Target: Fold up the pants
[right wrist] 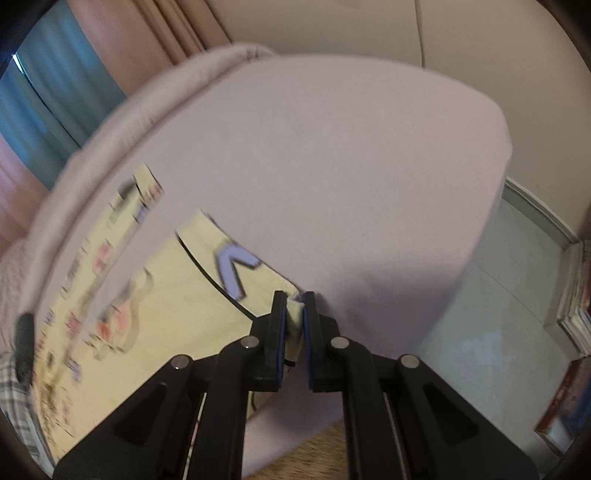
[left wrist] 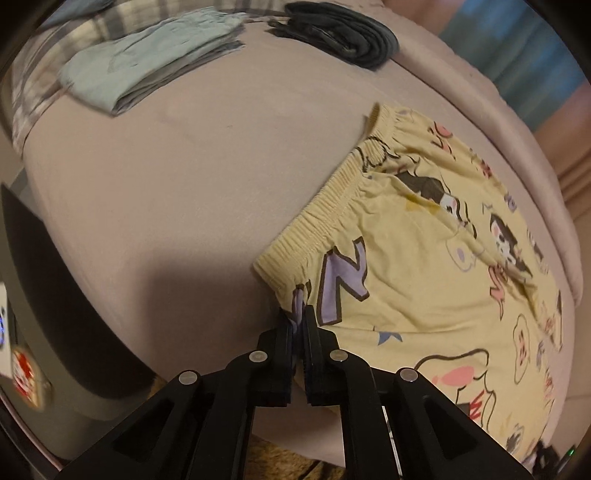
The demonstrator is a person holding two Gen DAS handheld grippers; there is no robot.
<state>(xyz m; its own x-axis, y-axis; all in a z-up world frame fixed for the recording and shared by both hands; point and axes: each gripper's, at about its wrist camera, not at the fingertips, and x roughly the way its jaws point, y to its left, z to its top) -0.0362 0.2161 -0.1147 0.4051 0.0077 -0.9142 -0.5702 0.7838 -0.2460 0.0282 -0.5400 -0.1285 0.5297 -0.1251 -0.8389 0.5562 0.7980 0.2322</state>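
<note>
Showing the yellow printed pants [left wrist: 424, 266] spread flat on the pinkish-grey bed cover [left wrist: 166, 206], with the elastic waistband [left wrist: 325, 218] lying towards the bed's open middle. The left gripper [left wrist: 298, 317] was clenched on the near side edge of the garment just below the waistband corner, a pinch of cloth standing between its dark pads. The right gripper [right wrist: 294, 308] was likewise closed on a small tuft of the pants [right wrist: 155, 306] at their edge, probably near the leg end, although blur left the exact spot uncertain. Holding two points along one long edge probably served to carry that side across the other, so the first lengthwise fold appeared about to begin. The fabric looked thin, soft and lightly creased, printed with cartoon figures and a purple letter; the waistband was ribbed and gathered. The cover was smooth and matte. Beyond the pants lay a folded pale green garment [left wrist: 147, 62] and a folded dark grey garment [left wrist: 343, 33], well apart from them.
</note>
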